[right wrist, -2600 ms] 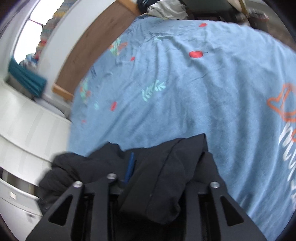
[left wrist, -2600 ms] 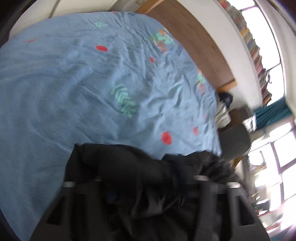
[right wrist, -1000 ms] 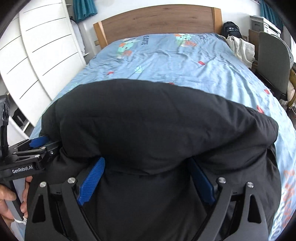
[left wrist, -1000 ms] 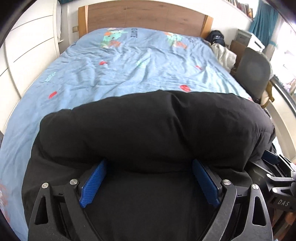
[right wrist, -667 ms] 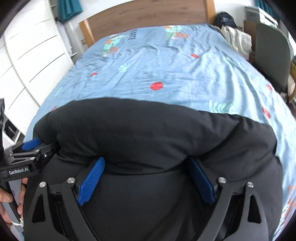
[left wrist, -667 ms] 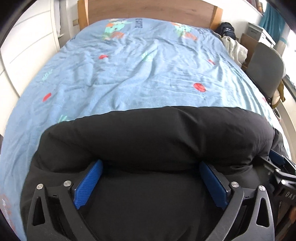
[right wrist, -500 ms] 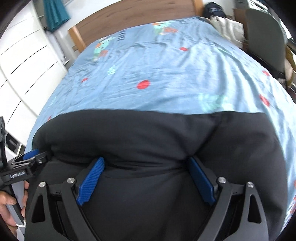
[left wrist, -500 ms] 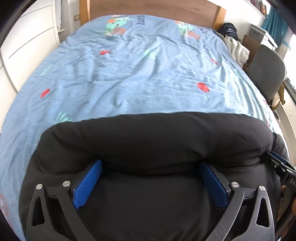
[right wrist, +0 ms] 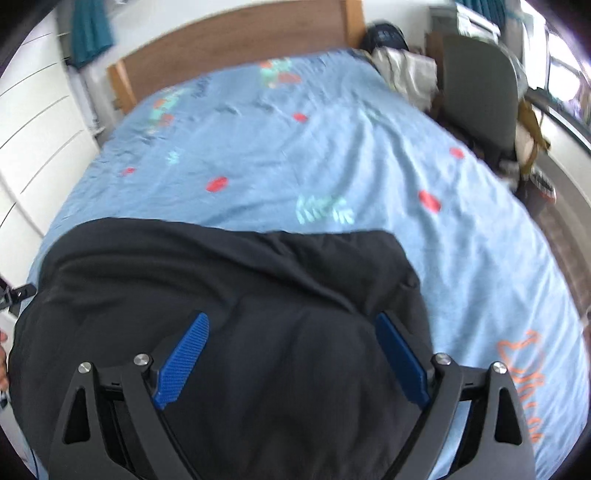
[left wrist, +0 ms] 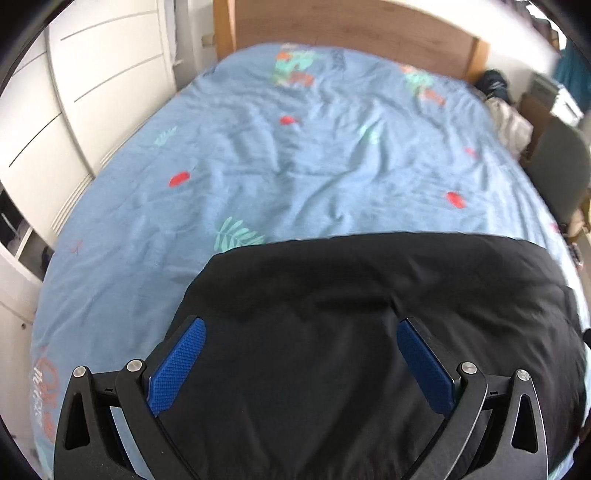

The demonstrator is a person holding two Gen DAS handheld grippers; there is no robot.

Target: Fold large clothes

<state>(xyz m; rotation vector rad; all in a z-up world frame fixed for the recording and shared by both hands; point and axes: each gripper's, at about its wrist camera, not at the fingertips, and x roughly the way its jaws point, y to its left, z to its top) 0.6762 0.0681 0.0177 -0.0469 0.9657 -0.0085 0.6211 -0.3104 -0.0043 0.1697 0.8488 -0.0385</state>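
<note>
A large black padded garment (left wrist: 369, 314) lies spread on the near end of the blue patterned bed cover (left wrist: 314, 166). It also fills the lower part of the right wrist view (right wrist: 240, 295). My left gripper (left wrist: 301, 325) hangs just above the garment's left part, jaws wide open, blue pads (left wrist: 177, 363) bare. My right gripper (right wrist: 291, 321) hangs above its right part, jaws wide open, holding nothing. Both views are a little blurred.
The bed cover (right wrist: 332, 147) runs to a wooden headboard (left wrist: 351, 29). White wardrobe doors (left wrist: 92, 92) stand along the left side. A grey chair (right wrist: 480, 85) and a pile of clothes (right wrist: 402, 70) stand at the right side.
The garment was bunched high between the open jaws; now it lies lower and flatter on the bed. Both grippers have pulled back and risen, so their blue pads stand free.
</note>
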